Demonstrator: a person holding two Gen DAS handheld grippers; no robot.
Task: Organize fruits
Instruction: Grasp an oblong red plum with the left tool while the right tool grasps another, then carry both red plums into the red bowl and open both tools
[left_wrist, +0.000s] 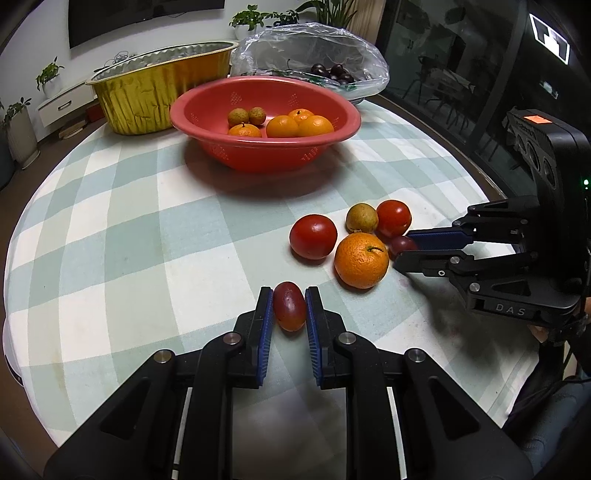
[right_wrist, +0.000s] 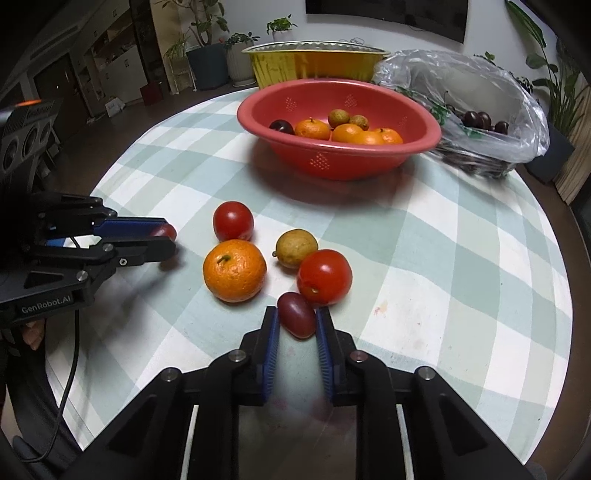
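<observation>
On the left, the left gripper (left_wrist: 289, 308) is closed on a small red oblong fruit (left_wrist: 289, 311), pinched across its short axis; its long axis is aligned with the fingers. At centre, one orange (right_wrist: 234, 270), one yellow-green fruit (right_wrist: 296, 247) and two tomatoes (right_wrist: 324, 277) are grouped on the checked tablecloth (right_wrist: 461, 258). On the right, the right gripper (right_wrist: 296, 325) is closed on a dark red oblong fruit (right_wrist: 296, 319), tilted slightly between the pads, touching the near tomato. The red bowl (right_wrist: 424, 138) is located far, straight ahead of both grippers; neither is judged clearly nearer.
</observation>
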